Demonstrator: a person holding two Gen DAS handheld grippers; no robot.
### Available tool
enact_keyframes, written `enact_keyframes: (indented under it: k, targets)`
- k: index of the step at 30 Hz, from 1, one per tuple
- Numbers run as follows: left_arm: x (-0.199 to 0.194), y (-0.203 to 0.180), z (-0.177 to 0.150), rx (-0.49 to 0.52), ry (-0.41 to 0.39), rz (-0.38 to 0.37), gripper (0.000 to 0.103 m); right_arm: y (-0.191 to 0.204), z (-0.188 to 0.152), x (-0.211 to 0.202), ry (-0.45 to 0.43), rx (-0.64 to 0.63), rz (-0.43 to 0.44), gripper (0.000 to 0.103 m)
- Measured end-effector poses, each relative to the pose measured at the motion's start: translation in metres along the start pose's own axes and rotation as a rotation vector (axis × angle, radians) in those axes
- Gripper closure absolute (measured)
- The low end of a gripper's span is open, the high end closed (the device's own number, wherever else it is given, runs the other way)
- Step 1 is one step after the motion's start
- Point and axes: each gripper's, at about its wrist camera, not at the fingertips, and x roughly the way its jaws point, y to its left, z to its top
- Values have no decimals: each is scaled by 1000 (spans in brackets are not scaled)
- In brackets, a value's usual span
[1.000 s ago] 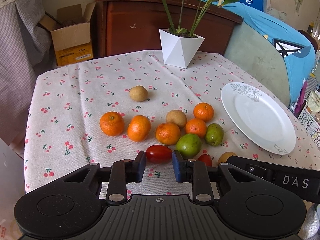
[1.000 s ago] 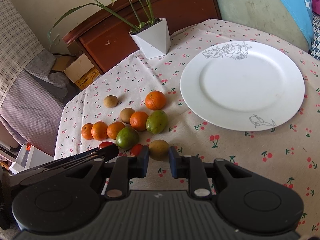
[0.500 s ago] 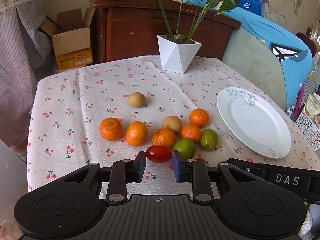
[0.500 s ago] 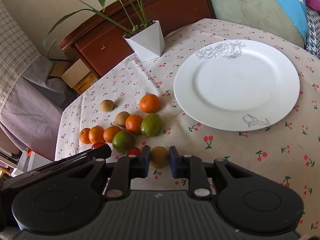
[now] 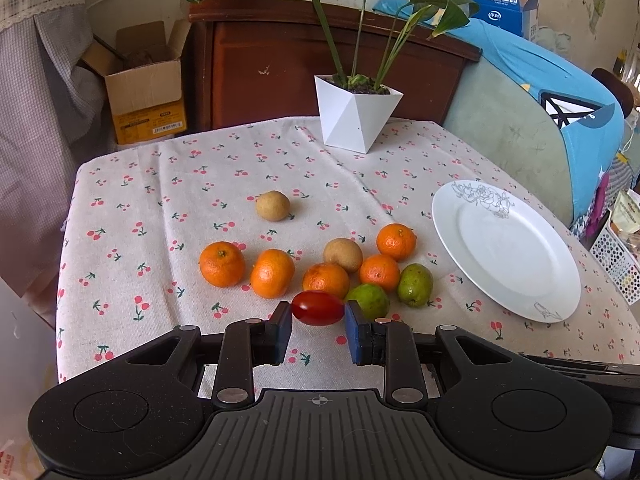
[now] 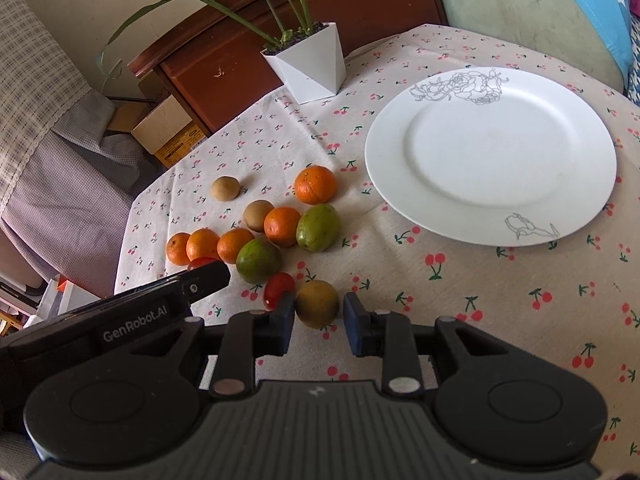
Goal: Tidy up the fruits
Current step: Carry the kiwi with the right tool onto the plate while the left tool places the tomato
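1. Left wrist view: the left gripper (image 5: 318, 322) pinches a red cherry tomato (image 5: 317, 307) between its blue fingers (image 5: 283, 332), exactly as a second ago. Against the earlier frames the tomato now sits higher against the fruit behind, and the white plate (image 5: 505, 249) at 3 o'clock looks farther off. The gripper tilts steeply down over the cherry-print worktop (image 5: 160, 216). Five oranges, the nearest (image 5: 325, 279) at 12 o'clock, two green fruits and two brown ones lie just beyond the tomato.

2. Right wrist view: the right gripper (image 6: 319, 322) has just been opening; its fingers (image 6: 285, 326) stand narrowly apart around a brownish-yellow fruit (image 6: 317, 303), the left pad touching, the right with a sliver of gap. A second ago the fruit lay ahead of the tips. The gripper slants down; the plate (image 6: 492, 152) fills 1 o'clock. A second cherry tomato (image 6: 279, 288) lies at 11 o'clock, with the left gripper's black body (image 6: 132, 312) at 9 o'clock.
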Motion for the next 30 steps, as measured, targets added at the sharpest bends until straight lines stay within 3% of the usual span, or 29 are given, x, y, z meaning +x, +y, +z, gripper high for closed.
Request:
enact_keyframes:
  k: [9,15,20,30]
  targets:
    - [-3,-9,5,-8,-12,-22,77,-4,3,-10,-45,6,-14,79]
    - [2,-30,16,-8,-1,-111,77,-33,23,-30,-114,94,-69,79]
    - [16,-61,21,37,18,-190,77,-59,41,-31,-113,101,-103,79]
    - [48,-91,33,70,20,-244,77,-105,58,-15,-75,179,-134,79]
